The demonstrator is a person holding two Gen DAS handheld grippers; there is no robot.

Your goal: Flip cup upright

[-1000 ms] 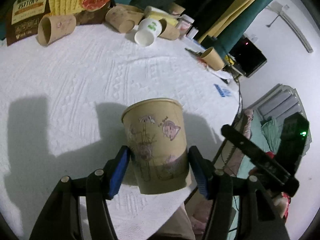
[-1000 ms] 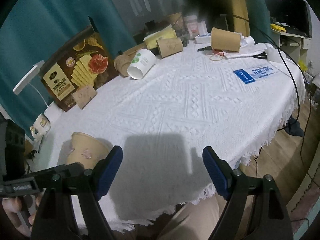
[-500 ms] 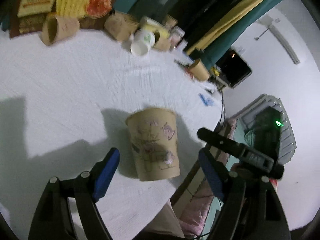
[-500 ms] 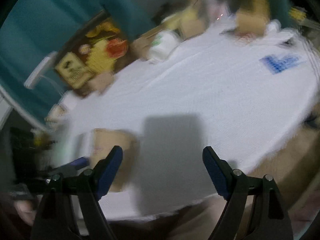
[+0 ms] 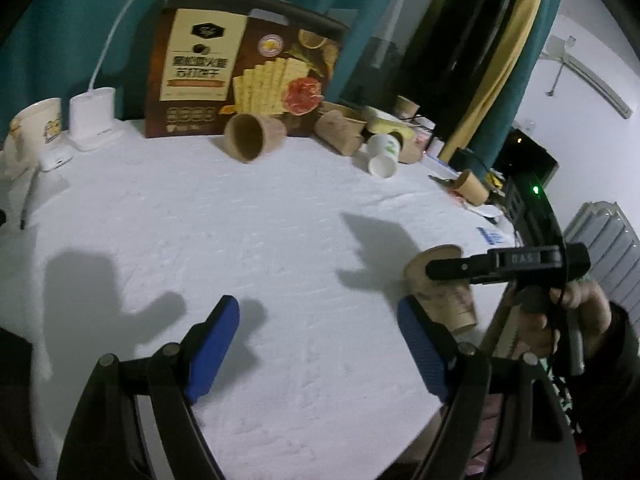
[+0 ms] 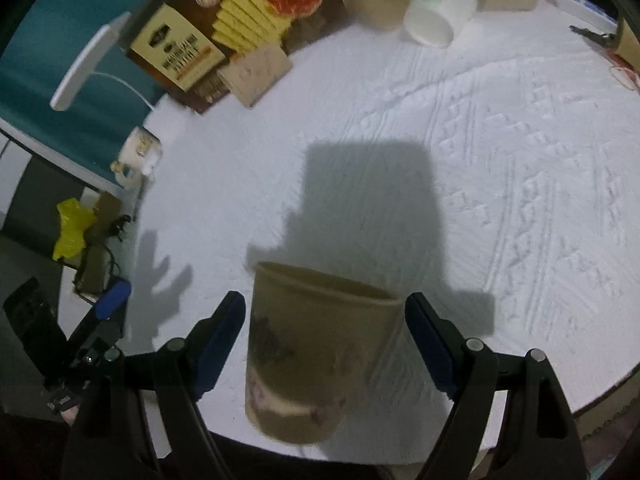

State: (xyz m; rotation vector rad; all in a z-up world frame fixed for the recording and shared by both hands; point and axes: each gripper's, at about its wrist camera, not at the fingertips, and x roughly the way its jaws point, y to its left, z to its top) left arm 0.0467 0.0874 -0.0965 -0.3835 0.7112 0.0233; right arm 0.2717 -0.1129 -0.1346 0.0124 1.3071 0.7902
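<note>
A brown paper cup with drawings [image 6: 316, 352] stands upright on the white tablecloth near the table's front edge. It also shows in the left wrist view [image 5: 444, 296], at the right, partly behind the right gripper's black body. My right gripper [image 6: 326, 340] is open, its blue pads on either side of the cup without touching it. My left gripper [image 5: 320, 344] is open and empty, over bare cloth to the left of the cup.
A cracker box [image 5: 236, 68], several brown cups lying on their sides [image 5: 252, 136] and a white cup [image 5: 382, 156] line the far side. A white lamp base [image 5: 94, 118] and a mug [image 5: 36, 128] stand at the far left. The table edge [image 6: 600, 396] is close.
My left gripper has let go of the cup and pulled away to the left. My right gripper has swung in and now straddles the cup, which stands upright.
</note>
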